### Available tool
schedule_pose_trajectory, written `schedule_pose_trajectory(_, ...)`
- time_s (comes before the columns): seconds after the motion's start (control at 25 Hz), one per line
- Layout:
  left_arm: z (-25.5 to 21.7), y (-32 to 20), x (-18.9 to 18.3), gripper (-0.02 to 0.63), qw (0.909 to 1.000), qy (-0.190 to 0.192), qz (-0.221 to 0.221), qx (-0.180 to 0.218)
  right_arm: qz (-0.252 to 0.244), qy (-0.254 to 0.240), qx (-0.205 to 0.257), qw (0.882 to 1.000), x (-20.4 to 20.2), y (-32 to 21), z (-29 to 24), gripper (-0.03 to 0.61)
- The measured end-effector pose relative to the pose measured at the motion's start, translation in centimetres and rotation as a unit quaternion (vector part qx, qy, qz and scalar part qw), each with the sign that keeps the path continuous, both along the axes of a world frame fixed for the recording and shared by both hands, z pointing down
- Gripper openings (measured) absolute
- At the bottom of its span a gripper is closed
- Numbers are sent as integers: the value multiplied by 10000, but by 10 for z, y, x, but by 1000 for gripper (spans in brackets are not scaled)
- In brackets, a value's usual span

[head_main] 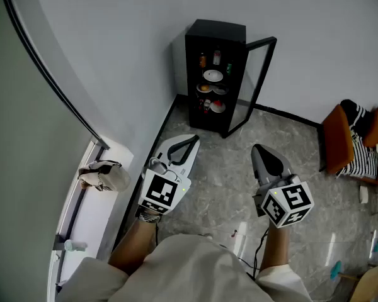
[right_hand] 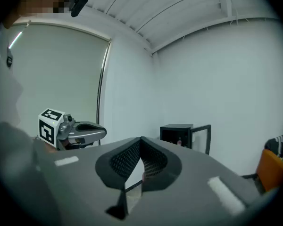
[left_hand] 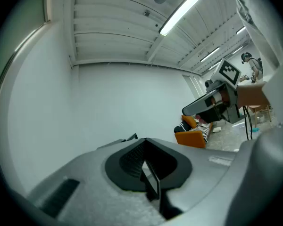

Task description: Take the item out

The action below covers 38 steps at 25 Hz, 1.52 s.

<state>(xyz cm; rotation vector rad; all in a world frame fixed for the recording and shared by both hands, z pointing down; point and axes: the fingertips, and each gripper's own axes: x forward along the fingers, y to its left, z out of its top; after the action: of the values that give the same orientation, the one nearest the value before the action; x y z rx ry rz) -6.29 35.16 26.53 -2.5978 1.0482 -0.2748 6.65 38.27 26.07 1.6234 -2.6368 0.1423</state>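
A small black cabinet (head_main: 217, 74) stands in the room's corner with its glass door (head_main: 257, 83) swung open to the right. Its shelves hold a white plate (head_main: 213, 75), bottles (head_main: 217, 57) and bowls of food. My left gripper (head_main: 184, 145) and right gripper (head_main: 263, 151) are held side by side over the floor, well short of the cabinet, both pointing toward it. Each has its jaws together with nothing between them. The right gripper view shows the cabinet (right_hand: 178, 134) ahead and the left gripper (right_hand: 92, 131) at the left.
An orange chair (head_main: 340, 140) with a striped cloth stands at the right wall. A window sill (head_main: 113, 156) at the left carries a crumpled beige bag (head_main: 104, 175) and a small bottle (head_main: 75, 245). Grey stone floor (head_main: 220, 168) lies between me and the cabinet.
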Motion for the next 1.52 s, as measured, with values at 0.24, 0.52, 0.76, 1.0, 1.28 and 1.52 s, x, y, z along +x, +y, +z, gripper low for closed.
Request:
schedule_pose_trajectory(0.24, 4, -4, 2, 0, 10000, 53, 17, -10, -41, -116, -21, 9999, -1, -1, 4, 6)
schedule_pose_trajectory(0.52, 5, -3, 22, 0, 9999, 83, -62, 1, -156, -421, -5, 9990, 23, -1, 1, 6)
schedule_pose_trajectory(0.76, 10, 2, 30, 0, 9999, 14, -125, -65, -430, -329, -81, 9985, 24, -5, 3, 6)
schedule_pose_trajectory(1.0, 16, -23, 25, 0, 9995, 75, -231, -181, -465, -257, -42, 9986, 24, -26, 7, 6)
schedule_pose_trajectory(1.28, 37, -92, 37, 0, 9995, 91, -113, -283, -258, -188, -107, 9994, 39, -90, 22, 6)
schedule_pose_trajectory(1.52, 36, -191, 49, 0, 9996, 134, 39, -240, -365, 29, 0, 9993, 38, -183, 21, 6)
